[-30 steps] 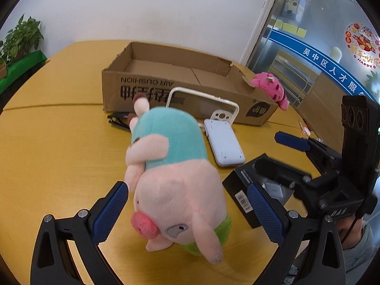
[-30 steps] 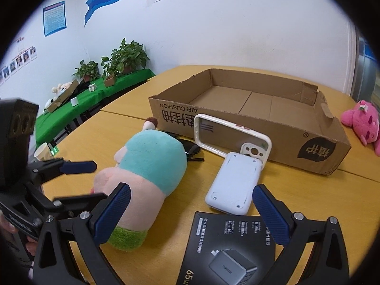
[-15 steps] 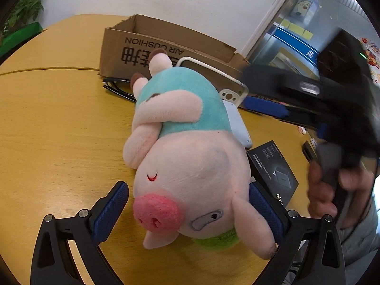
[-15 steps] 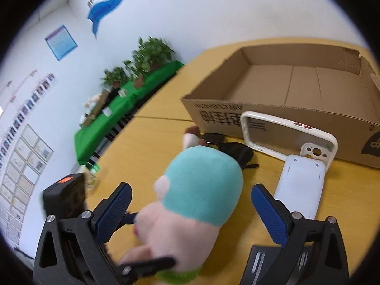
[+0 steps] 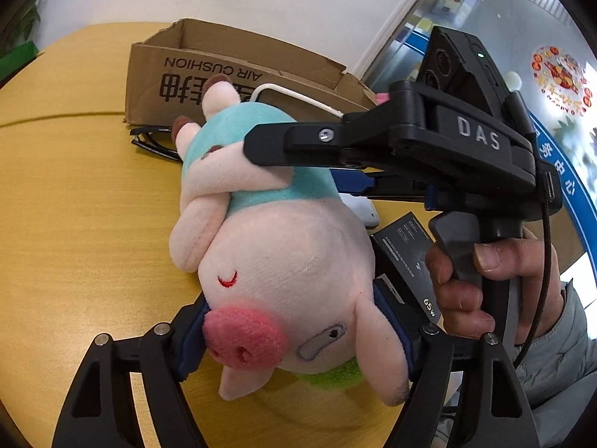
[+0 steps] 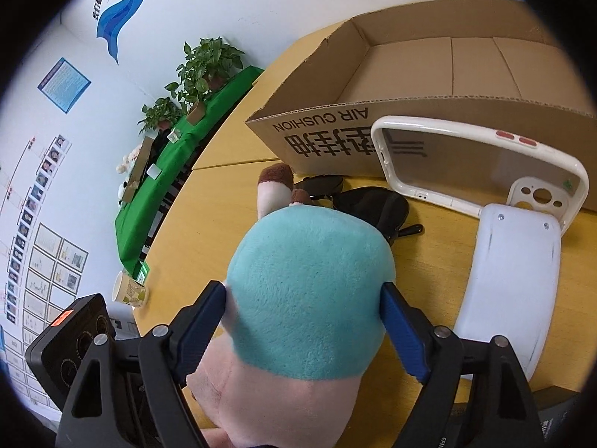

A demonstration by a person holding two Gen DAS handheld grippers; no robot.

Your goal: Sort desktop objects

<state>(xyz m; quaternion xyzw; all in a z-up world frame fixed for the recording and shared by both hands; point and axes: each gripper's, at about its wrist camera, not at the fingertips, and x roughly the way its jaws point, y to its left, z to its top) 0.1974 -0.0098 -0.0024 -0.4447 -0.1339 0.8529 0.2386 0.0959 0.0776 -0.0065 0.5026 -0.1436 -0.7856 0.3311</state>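
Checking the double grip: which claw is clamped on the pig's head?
The left claw, squeezing the plush pig beside its snout; the right claw grips the teal body.

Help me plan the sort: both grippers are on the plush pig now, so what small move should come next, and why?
Probably lift the plush pig straight up. The left gripper clamps its head, the right gripper its teal body, and it appears to lie on the table with the cardboard box open behind it.

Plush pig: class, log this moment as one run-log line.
left tongs: shut on plush pig head | right tongs: shut on body | cardboard box: empty
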